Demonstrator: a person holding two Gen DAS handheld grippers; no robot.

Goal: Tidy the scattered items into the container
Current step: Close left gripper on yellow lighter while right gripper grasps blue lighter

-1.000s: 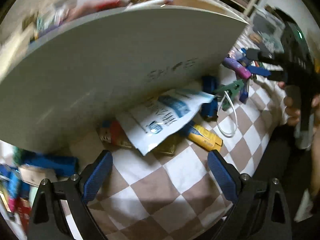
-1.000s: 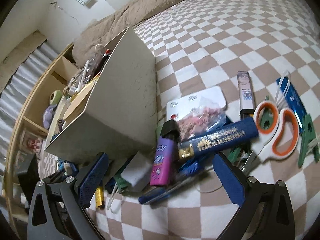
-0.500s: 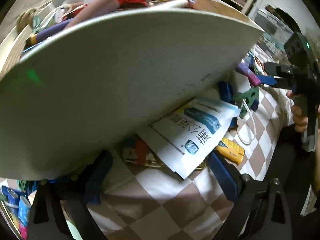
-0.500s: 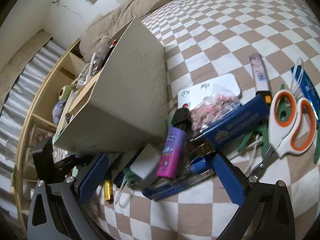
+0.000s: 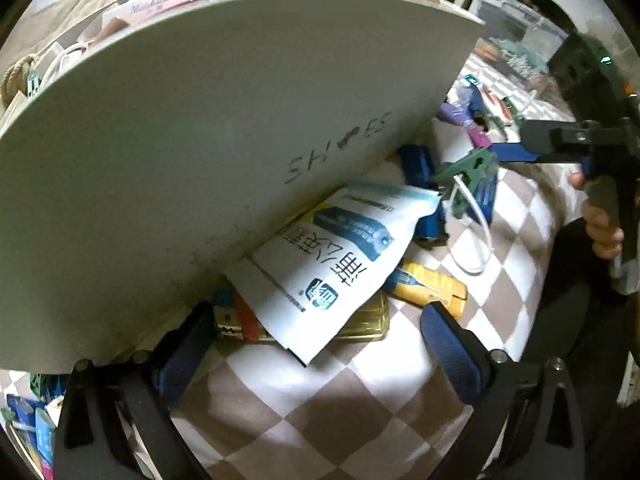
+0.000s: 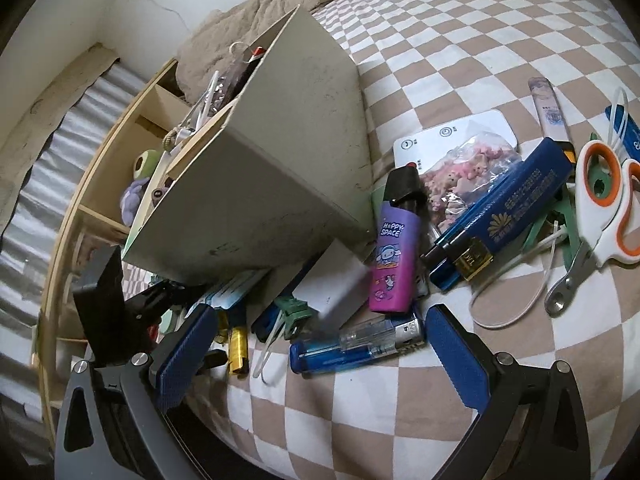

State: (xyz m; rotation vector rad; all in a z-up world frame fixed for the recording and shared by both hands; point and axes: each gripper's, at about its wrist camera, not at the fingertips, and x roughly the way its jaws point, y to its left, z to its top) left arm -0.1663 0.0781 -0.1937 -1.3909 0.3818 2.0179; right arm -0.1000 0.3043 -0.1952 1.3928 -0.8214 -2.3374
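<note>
Shoebox (image 5: 208,152), the container, sits tilted on my scattered items, right above my left gripper (image 5: 312,336); compared with a second ago it fills more of that view. That gripper's jaws have just been opening and stand wide, nothing between them but a white pouch (image 5: 332,264) ahead. My right gripper (image 6: 320,344) gapes wide, now over the blue lighter (image 6: 356,344).

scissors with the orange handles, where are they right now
In the right wrist view the scissors lie at the far right on the checkered bedspread, beside the long blue box and over a green clip.
</note>
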